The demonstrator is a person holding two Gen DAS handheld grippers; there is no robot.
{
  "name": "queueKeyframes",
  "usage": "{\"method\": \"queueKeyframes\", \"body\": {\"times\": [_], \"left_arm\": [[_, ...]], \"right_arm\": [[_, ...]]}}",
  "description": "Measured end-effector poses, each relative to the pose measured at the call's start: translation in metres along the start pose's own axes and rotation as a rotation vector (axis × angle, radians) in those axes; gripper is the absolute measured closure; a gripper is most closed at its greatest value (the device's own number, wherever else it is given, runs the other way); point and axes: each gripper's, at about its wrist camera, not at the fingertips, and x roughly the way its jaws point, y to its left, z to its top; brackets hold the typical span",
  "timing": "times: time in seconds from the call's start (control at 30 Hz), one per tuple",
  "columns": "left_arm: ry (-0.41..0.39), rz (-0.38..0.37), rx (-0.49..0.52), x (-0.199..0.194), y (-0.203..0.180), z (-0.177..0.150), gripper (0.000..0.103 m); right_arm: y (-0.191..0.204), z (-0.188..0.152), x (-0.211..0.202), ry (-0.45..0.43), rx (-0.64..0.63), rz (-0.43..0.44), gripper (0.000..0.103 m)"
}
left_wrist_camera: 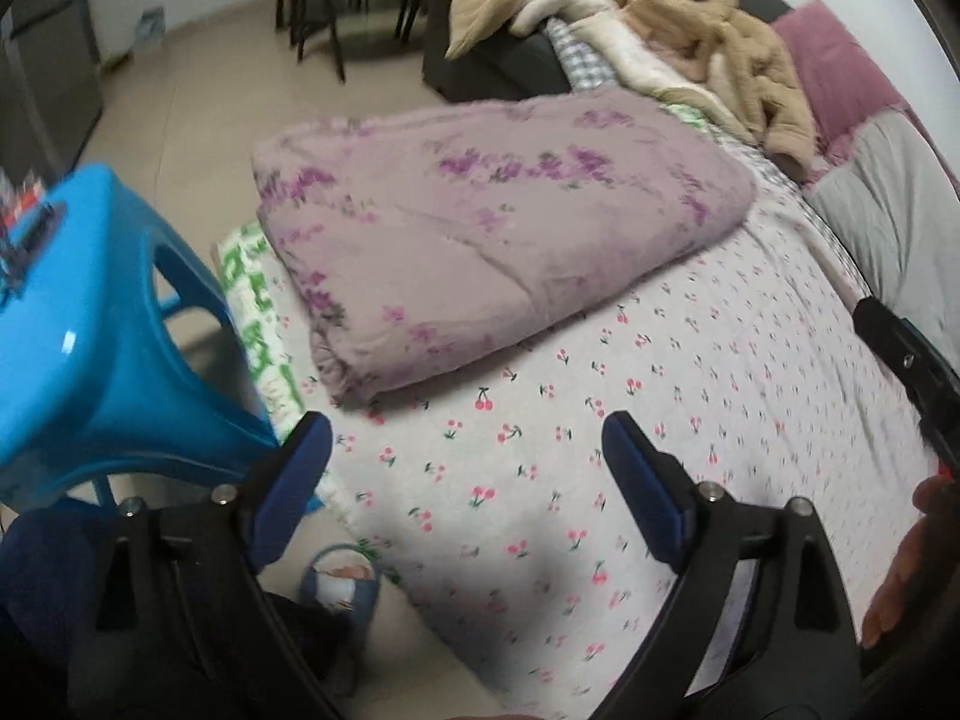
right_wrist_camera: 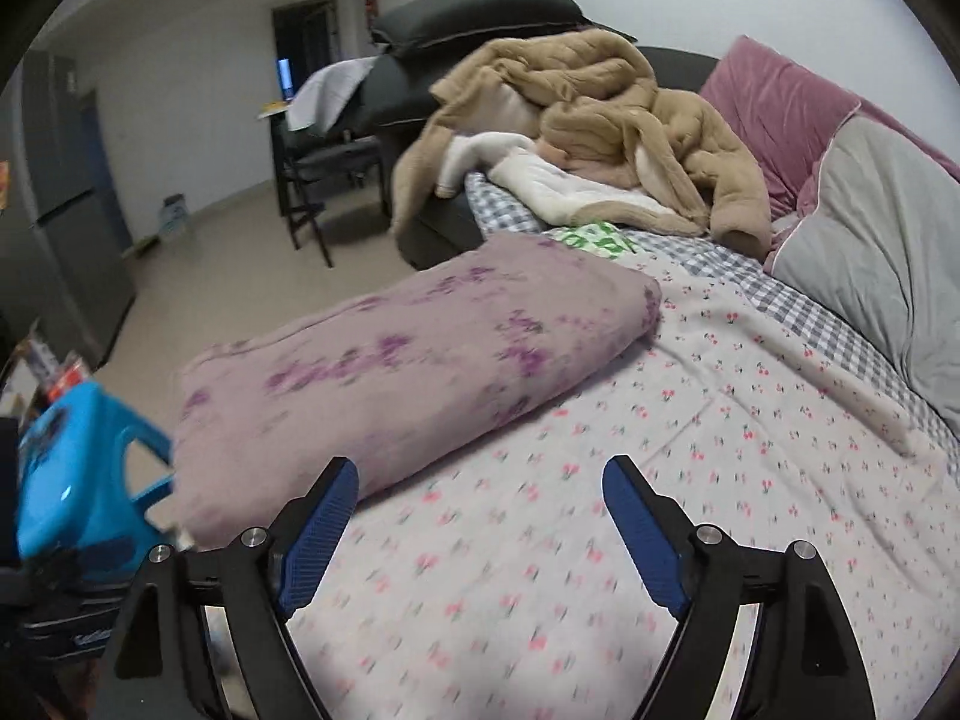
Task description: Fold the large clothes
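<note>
Below, we see the left gripper (left_wrist_camera: 465, 432) with its ribbed blue pads spread wide and nothing between them, hovering over the cherry-print sheet (left_wrist_camera: 690, 420). Our right gripper (right_wrist_camera: 480, 477) gapes the same way, empty. The quilt (left_wrist_camera: 480, 240), soft mauve with purple flowers, lies folded into a thick rounded slab on the sheet at frame centre. A glossy blue stool (left_wrist_camera: 90, 330) stands at left; tan fleece clothes (right_wrist_camera: 600, 114) are heaped at upper right.

Left gripper (left_wrist_camera: 468, 438) and right gripper (right_wrist_camera: 480, 483) hover — fingers spread wide, holding nothing.
</note>
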Motion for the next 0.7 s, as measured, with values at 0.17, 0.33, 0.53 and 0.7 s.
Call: {"method": "queueKeyframes", "body": {"times": [0.17,0.33,0.53,0.7], "left_arm": [[-0.037,-0.037,0.033,-0.023,0.000,-0.021,0.011],[-0.072,-0.056,0.045,-0.031,0.001,-0.031,0.011],[-0.067,-0.049,0.095,-0.033,0.002,-0.038,0.011],[-0.048,-0.046,0.114,-0.029,0.001,-0.040,0.011]], "right_arm": [[0.017,-0.022,-0.031,-0.044,-0.013,0.021,0.010],[0.022,-0.037,-0.029,-0.034,-0.041,-0.020,0.000],[0.011,-0.047,-0.026,-0.013,0.013,-0.045,0.000],[0.011,-0.043,-0.034,-0.048,0.008,-0.059,0.000]]}}
